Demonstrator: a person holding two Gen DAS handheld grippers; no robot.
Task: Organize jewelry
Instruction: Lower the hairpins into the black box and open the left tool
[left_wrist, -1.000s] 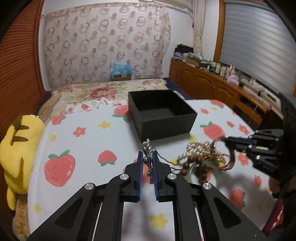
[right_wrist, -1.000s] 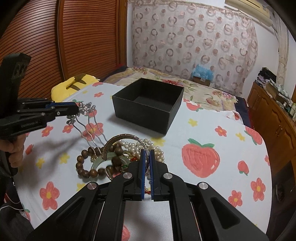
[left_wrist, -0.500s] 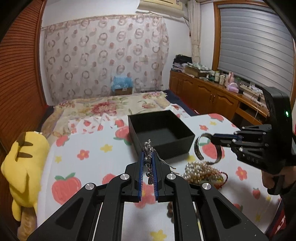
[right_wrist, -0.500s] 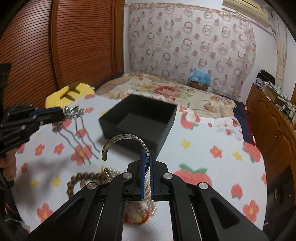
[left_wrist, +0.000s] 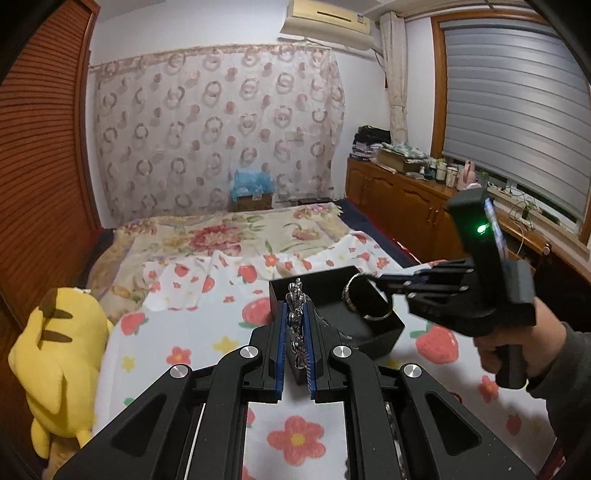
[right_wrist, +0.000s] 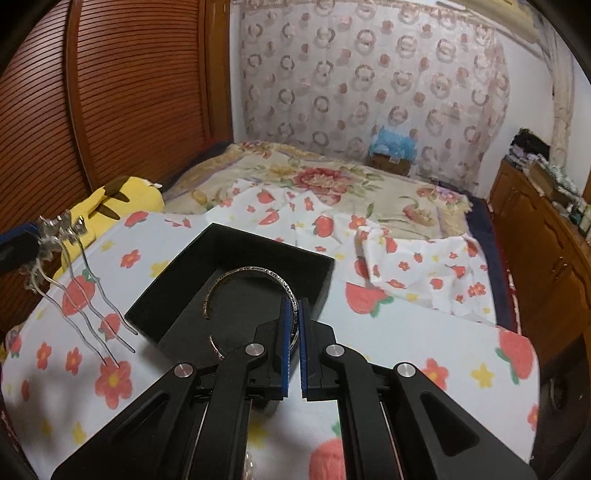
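My left gripper (left_wrist: 295, 314) is shut on a silver hair comb (left_wrist: 296, 321) with long prongs; it also shows in the right wrist view (right_wrist: 70, 266), held in the air left of the box. My right gripper (right_wrist: 293, 306) is shut on an open silver bangle (right_wrist: 255, 275) and holds it over the black open box (right_wrist: 192, 280). In the left wrist view the bangle (left_wrist: 365, 299) hangs over the box (left_wrist: 384, 334) from the right gripper (left_wrist: 380, 281).
The box stands on a white cloth with strawberries and flowers (right_wrist: 424, 332). A yellow plush toy (left_wrist: 55, 354) lies at the left edge. A flowered bed (right_wrist: 332, 177) lies behind, wooden cabinets (left_wrist: 406, 199) to the right.
Both grippers rose and moved forward from the jewelry pile. The bangle now hangs over the box. The comb is lifted well above the cloth.
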